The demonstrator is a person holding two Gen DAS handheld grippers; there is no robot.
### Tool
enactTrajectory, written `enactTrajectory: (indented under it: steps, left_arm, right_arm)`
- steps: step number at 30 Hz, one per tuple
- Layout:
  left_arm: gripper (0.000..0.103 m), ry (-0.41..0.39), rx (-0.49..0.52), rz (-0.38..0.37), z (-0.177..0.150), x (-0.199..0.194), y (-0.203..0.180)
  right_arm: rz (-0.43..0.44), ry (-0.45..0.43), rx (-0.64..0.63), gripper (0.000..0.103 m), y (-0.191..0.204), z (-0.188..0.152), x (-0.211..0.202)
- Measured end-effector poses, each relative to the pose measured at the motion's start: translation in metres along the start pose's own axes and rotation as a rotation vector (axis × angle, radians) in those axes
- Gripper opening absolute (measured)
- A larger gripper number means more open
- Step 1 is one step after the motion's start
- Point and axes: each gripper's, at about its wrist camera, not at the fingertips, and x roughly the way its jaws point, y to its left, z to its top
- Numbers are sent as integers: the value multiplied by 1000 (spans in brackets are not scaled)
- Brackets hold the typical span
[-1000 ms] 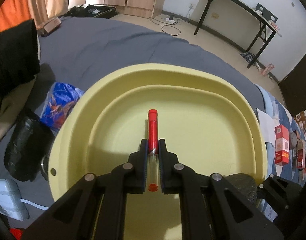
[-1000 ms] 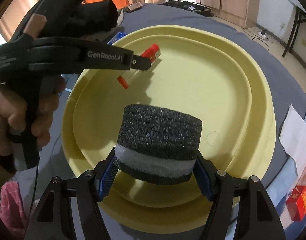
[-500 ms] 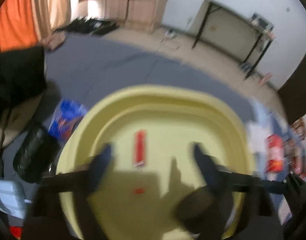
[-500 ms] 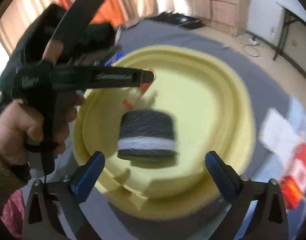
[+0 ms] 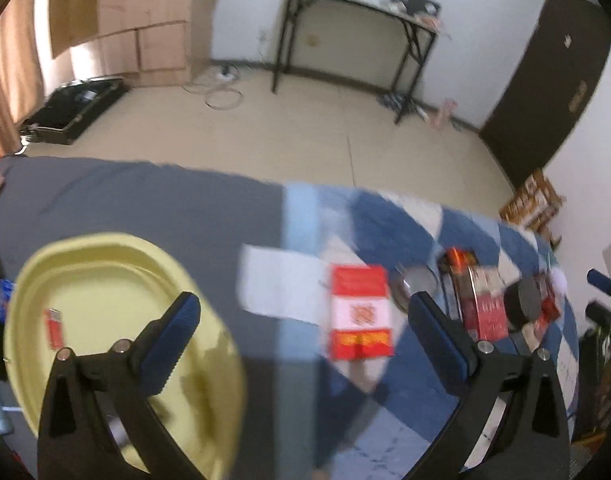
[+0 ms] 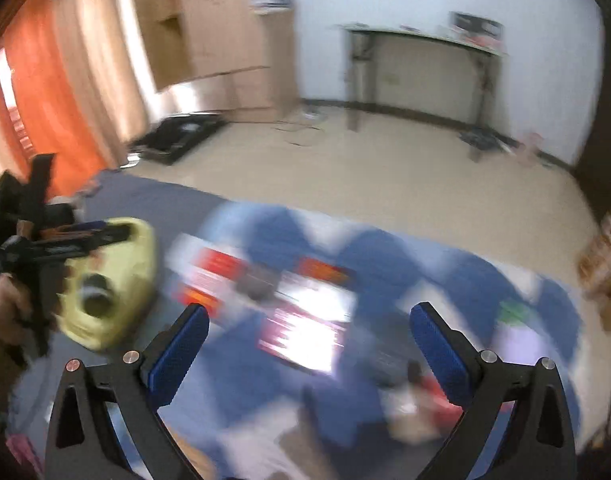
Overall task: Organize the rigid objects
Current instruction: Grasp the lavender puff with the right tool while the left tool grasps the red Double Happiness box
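Observation:
A yellow basin (image 5: 105,276) sits on the grey sheet at the left. A red pen (image 5: 53,328) lies inside it. My left gripper (image 5: 303,312) hangs over the sheet to the right of the basin, its jaws opening with nothing between them. In the blurred right wrist view the basin (image 6: 133,264) holds the dark foam roll (image 6: 95,300), and a hand holds the left gripper (image 6: 117,236) beside it. My right gripper (image 6: 309,320) stands open and empty over red-and-white boxes (image 6: 305,316) on the blue quilt.
A red-and-white box (image 5: 359,312), further red boxes (image 5: 481,308), a dark cylinder (image 5: 521,304) and a round metal item (image 5: 419,280) lie on the blue-and-white quilt (image 5: 389,220). White paper (image 5: 281,280) lies by the box. Beyond the bed are bare floor and a black table (image 5: 361,24).
The left gripper let go of the red pen and the right let go of the foam roll; both now lie in the basin. Both grippers opened wide and swung right and upward over the quilt.

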Motion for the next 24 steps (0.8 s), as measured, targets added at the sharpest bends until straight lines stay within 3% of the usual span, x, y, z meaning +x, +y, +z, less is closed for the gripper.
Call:
enactTrajectory:
  steps: [4,7,10,19,23,24]
  left_arm:
    - [103,64,27,34,-14,32,-23]
    - [103,85,24,73,-17,47,-28]
    - [103,108,23,89,-21,61,-28]
    - [103,128,123,109,-24,88,-48]
    - [101,134,103,97,-27,100,-49]
    - [93,126,107,91,-27,100,-51]
  right_arm:
    - [-80,79,174,103,-103,-44,9]
    - [-86,77,316,103,-154,-59,17]
    - [-51,55,380,103,-169,-58,35]
    - [-68,9,330,99,-176,-53,86]
    - [-60,8,304,78,-172,-55,104]
    - [-63,13,294,72,-171,-55,108]
